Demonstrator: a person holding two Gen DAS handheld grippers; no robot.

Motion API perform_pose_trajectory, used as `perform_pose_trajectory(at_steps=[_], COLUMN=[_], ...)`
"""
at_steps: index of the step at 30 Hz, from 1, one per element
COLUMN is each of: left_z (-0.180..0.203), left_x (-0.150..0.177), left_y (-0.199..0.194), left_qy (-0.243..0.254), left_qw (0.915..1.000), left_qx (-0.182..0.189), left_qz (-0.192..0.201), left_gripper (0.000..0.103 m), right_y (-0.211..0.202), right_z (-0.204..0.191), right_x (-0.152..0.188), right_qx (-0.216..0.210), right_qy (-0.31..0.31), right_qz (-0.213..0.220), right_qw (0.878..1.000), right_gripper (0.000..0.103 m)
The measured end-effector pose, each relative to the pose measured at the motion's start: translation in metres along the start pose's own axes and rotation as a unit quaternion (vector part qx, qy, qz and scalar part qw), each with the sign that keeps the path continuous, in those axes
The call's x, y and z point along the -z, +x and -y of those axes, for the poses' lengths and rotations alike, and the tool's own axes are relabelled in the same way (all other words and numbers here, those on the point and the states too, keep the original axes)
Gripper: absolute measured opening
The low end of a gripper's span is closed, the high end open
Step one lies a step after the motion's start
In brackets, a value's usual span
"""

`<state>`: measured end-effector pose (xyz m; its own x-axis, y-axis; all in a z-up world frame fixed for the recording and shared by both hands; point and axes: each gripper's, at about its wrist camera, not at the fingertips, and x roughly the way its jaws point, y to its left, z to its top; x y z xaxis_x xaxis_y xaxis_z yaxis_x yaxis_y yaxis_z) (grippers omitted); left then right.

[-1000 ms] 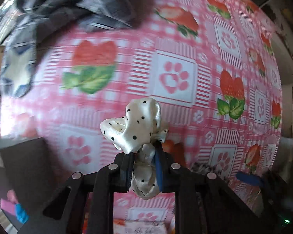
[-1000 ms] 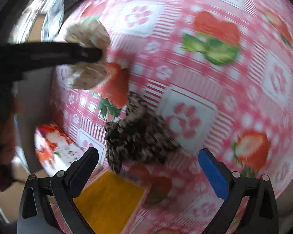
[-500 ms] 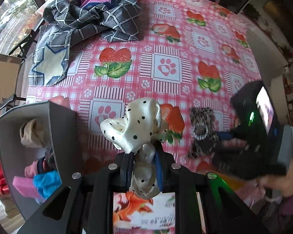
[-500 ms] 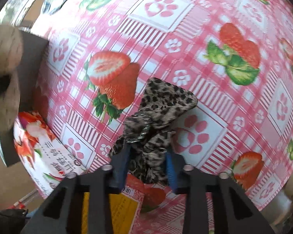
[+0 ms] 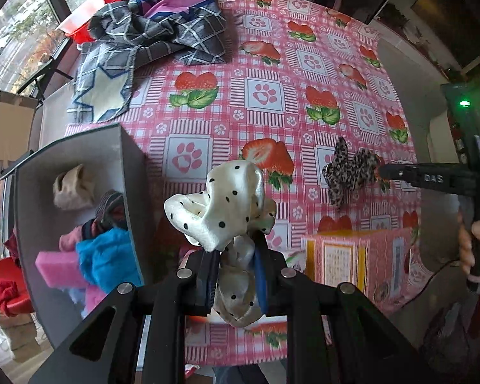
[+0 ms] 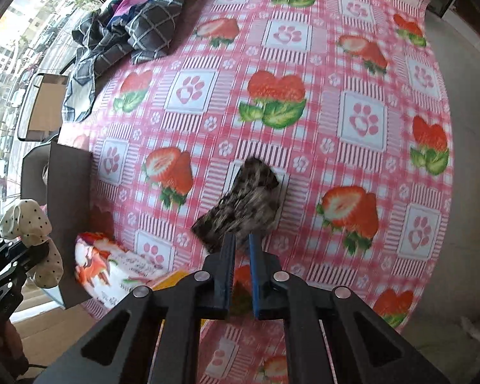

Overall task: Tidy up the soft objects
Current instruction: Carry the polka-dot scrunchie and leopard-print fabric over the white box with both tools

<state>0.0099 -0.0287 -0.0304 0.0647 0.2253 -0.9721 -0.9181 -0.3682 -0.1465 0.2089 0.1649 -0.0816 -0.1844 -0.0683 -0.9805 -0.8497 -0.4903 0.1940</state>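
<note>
Above the strawberry tablecloth, both grippers clamp scrunchies, one seemingly leopard-print.

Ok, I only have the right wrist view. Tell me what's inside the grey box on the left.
Observer: The open grey box holds a beige bundle, a blue fluffy cloth and a pink block, among other soft items.
Operator: Confirm the left tongs' grip.
Observer: The left tongs are shut on the cream polka-dot satin scrunchie, pinching its lower fold.
Operator: Now check my side.
Observer: The right tongs pinch only one edge of the leopard-print fabric scrunchie. Their jaws have just been closing on it.
</note>
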Motion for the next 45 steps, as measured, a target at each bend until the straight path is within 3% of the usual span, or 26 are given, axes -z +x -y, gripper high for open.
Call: perform_pose_trajectory(at_steps=[2, 3, 4, 5, 6, 12, 15, 16, 17, 18, 22, 27, 33, 41, 45], left_z=[-0.002, -0.003, -0.004, -0.005, -0.006, -0.017, -0.020, -0.021, -0.022, -0.023, -0.025, -0.036, -0.060, -0.108, -0.132], left_x=[0.003, 0.005, 0.006, 0.008, 0.009, 0.017, 0.019, 0.019, 0.018, 0.017, 0.016, 0.020, 0.036, 0.069, 0.089], left_y=[-0.007, -0.012, -0.015, -0.017, -0.018, -0.012, -0.012, -0.012, -0.013, -0.013, -0.019, -0.025, -0.031, -0.039, -0.039], left_qy=[0.002, 0.004, 0.007, 0.008, 0.007, -0.017, -0.031, -0.034, -0.037, -0.038, -0.036, -0.030, -0.038, -0.074, -0.107], left_qw=[1.0000, 0.9999, 0.9999, 0.9998, 0.9998, 0.9989, 0.9984, 0.9983, 0.9982, 0.9982, 0.9984, 0.9987, 0.9986, 0.9956, 0.9926], left_qx=[-0.003, -0.007, -0.011, -0.015, -0.019, -0.042, -0.047, -0.047, -0.046, -0.046, -0.043, -0.040, -0.034, -0.053, -0.057], left_qz=[0.004, 0.008, 0.009, 0.009, 0.008, -0.010, -0.012, -0.012, -0.011, -0.010, -0.002, 0.008, 0.016, 0.021, 0.013], left_gripper=[0.022, 0.022, 0.022, 0.023, 0.023, 0.023, 0.023, 0.023, 0.023, 0.023, 0.023, 0.023, 0.023, 0.023, 0.023], right_y=[0.012, 0.018, 0.024, 0.033, 0.038, 0.099, 0.122, 0.118, 0.116, 0.113, 0.077, -0.006, -0.080, -0.082, -0.063], right_z=[0.001, 0.002, 0.002, 0.001, -0.001, -0.009, -0.010, -0.014, -0.017, -0.018, -0.011, -0.006, -0.060, -0.164, -0.220], right_x=[0.004, 0.003, -0.001, -0.006, -0.010, -0.031, -0.030, -0.029, -0.028, -0.027, -0.024, -0.009, 0.030, 0.058, 0.065], right_qx=[-0.009, -0.010, -0.008, 0.002, 0.011, 0.030, 0.062, 0.083, 0.094, 0.086, 0.056, 0.012, -0.025, -0.093, -0.103], right_qy=[0.014, 0.016, 0.016, 0.009, 0.003, -0.028, -0.041, -0.057, -0.070, -0.075, -0.057, -0.010, -0.025, -0.080, -0.120], right_qz=[-0.018, -0.022, -0.026, -0.024, -0.018, -0.064, -0.088, -0.073, -0.070, -0.076, -0.049, 0.014, 0.068, 0.059, 0.043], right_qw=[1.000, 1.000, 0.999, 1.000, 1.000, 0.997, 0.993, 0.992, 0.991, 0.991, 0.996, 1.000, 0.997, 0.991, 0.987], right_gripper=[0.015, 0.040, 0.083, 0.095, 0.097, 0.096, 0.066, 0.039, 0.028, 0.025, 0.025, 0.025, 0.025, 0.025, 0.025])
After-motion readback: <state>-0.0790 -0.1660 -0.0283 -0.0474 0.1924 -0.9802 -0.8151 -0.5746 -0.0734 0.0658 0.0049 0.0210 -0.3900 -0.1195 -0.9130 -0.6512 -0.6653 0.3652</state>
